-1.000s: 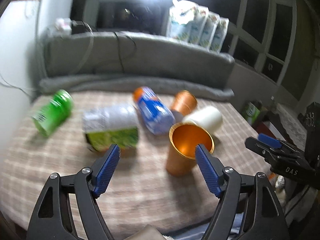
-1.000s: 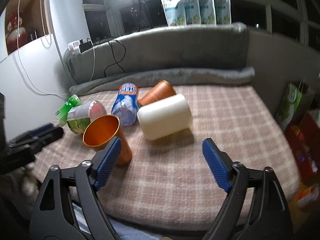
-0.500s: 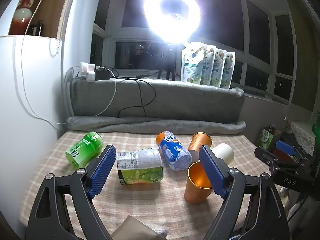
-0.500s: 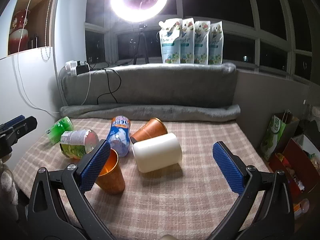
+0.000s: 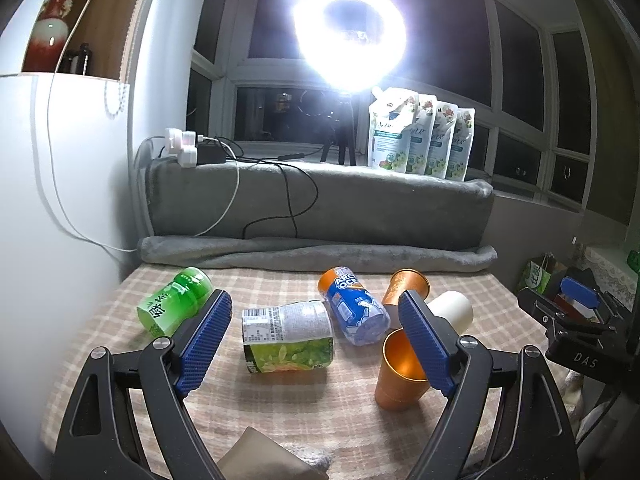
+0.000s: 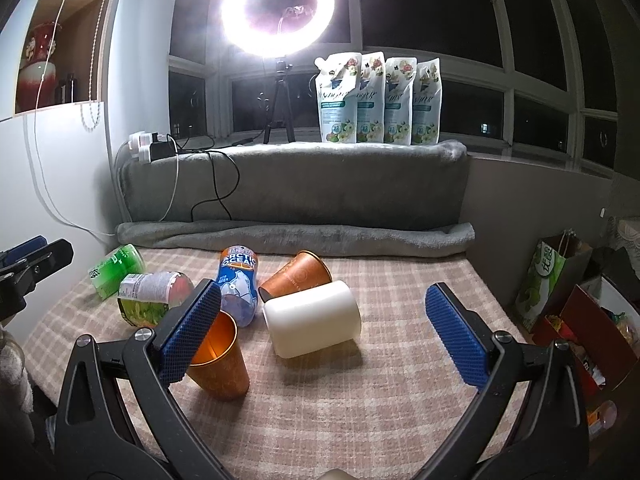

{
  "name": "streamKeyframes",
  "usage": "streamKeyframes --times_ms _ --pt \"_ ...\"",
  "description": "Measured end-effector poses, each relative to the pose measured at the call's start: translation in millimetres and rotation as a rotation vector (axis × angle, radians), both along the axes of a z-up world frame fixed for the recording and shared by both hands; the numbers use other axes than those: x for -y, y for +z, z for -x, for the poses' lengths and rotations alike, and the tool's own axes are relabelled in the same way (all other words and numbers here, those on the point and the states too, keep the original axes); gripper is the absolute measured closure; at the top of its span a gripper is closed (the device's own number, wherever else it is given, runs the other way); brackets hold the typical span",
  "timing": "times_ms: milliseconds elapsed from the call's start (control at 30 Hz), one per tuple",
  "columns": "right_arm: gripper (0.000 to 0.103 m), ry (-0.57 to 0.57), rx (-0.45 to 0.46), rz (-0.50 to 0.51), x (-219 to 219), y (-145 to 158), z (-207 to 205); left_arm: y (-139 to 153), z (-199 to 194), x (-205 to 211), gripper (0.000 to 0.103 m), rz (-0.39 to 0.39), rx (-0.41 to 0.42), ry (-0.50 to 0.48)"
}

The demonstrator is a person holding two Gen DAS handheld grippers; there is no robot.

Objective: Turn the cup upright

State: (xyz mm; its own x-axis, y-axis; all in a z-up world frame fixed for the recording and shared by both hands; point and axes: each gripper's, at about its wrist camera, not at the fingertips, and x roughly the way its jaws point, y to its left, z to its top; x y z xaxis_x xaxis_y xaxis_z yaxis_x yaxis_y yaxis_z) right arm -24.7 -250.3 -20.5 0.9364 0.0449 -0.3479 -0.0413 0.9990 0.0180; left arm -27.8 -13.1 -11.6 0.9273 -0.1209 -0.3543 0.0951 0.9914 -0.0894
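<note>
orange metal cup (image 5: 400, 376) (image 6: 218, 358): upright, mouth up (axis tilts slightly) | left gripper (image 5: 316, 344): fingers spread, empty | right gripper (image 6: 324, 332): fingers spread, empty

Two fisheye views, each looking forward between blue-padded black fingers, low and near over a checked beige tablecloth (image 5: 280, 400), facing a grey blanket-covered ledge (image 6: 296, 184) and dark windows. The left view sits further left; the right, further right. Both share the upright orange metal cup (image 5: 400, 376), white cylindrical cup (image 6: 312, 320) and bright ring light (image 5: 348, 36).
</note>
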Motion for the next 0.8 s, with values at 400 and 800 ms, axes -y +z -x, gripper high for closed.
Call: streamKeyframes --times_ms 400,800 --pt "0.0 -0.011 0.024 0.009 -0.4 3.9 2.9 1.9 -0.4 -0.4 0.018 0.0 0.005 -0.001" --pt "0.0 -0.01 0.022 0.009 -0.4 3.3 2.6 3.1 0.7 1.0 0.018 -0.004 0.007 -0.004"
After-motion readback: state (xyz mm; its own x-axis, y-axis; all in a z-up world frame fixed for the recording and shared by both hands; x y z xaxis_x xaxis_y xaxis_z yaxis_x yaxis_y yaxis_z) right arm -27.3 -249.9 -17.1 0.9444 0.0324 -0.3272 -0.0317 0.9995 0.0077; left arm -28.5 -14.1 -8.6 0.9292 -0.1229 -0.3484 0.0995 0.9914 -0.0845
